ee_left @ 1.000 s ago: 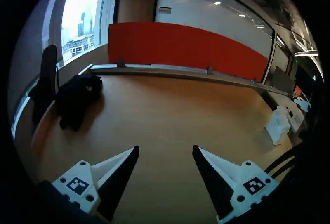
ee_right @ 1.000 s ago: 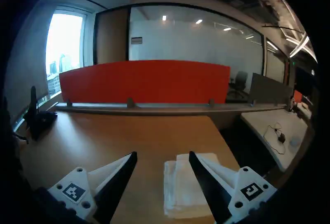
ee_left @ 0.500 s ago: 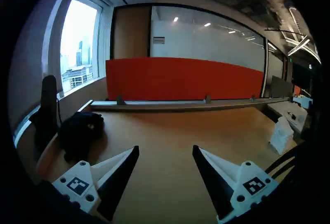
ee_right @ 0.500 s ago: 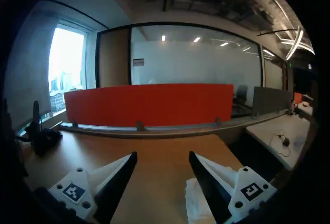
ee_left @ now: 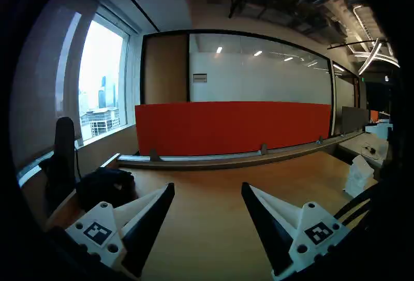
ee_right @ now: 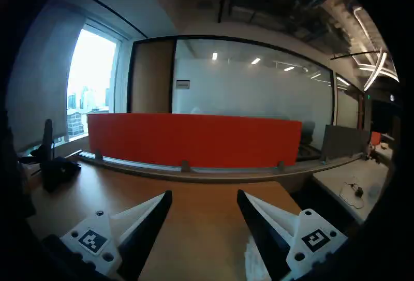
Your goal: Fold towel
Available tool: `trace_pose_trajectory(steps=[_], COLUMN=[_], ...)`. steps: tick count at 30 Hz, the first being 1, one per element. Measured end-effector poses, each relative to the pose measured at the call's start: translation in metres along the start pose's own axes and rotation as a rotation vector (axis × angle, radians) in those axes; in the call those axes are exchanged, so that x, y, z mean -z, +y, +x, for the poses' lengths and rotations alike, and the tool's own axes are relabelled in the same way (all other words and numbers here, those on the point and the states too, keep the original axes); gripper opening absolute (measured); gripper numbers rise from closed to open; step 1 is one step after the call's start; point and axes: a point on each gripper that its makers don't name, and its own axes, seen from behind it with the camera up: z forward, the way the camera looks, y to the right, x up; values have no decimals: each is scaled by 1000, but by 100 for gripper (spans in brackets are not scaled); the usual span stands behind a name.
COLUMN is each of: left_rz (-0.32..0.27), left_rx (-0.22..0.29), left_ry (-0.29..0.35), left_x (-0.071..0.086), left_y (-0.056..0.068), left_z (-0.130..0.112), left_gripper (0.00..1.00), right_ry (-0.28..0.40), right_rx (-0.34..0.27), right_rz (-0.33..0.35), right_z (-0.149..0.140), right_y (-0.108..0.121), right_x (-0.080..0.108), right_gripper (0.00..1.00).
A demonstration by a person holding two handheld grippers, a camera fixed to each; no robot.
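Observation:
A white folded towel [ee_left: 358, 175] lies on the wooden table [ee_left: 207, 229] at the far right in the left gripper view, well away from my left gripper [ee_left: 207, 190], which is open and holds nothing. My right gripper [ee_right: 204, 195] is open too and hovers above the table [ee_right: 202, 229]. Just a thin white edge of the towel [ee_right: 250, 261] peeks out at the bottom, beside the right finger; the rest is hidden below it. Neither gripper touches the towel.
A black bag [ee_left: 106, 185] sits at the table's left side by the window, and shows as a dark bundle [ee_right: 57, 169] in the right gripper view. A red partition [ee_left: 233, 126] runs along the far edge. A white desk [ee_right: 352, 188] stands to the right.
Both grippers have tipped upward, so more wall and ceiling show. The towel has slid down almost out of the right gripper view. Both grippers stay open.

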Motion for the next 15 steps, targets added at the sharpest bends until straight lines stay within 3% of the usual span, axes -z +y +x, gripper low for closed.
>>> trace_pose_trajectory(steps=[6,15], left_rz=[19,52], left_rx=[-33,-29], left_ry=[40,70], left_x=[1,-1], left_y=[-4,-11], left_z=[6,3], left_gripper=[96,96], right_ry=[11,36], right_rx=[-13,-53], right_rz=[27,26], right_z=[13,33], right_y=[-16,-25], right_x=[-2,-5], right_gripper=[97,97])
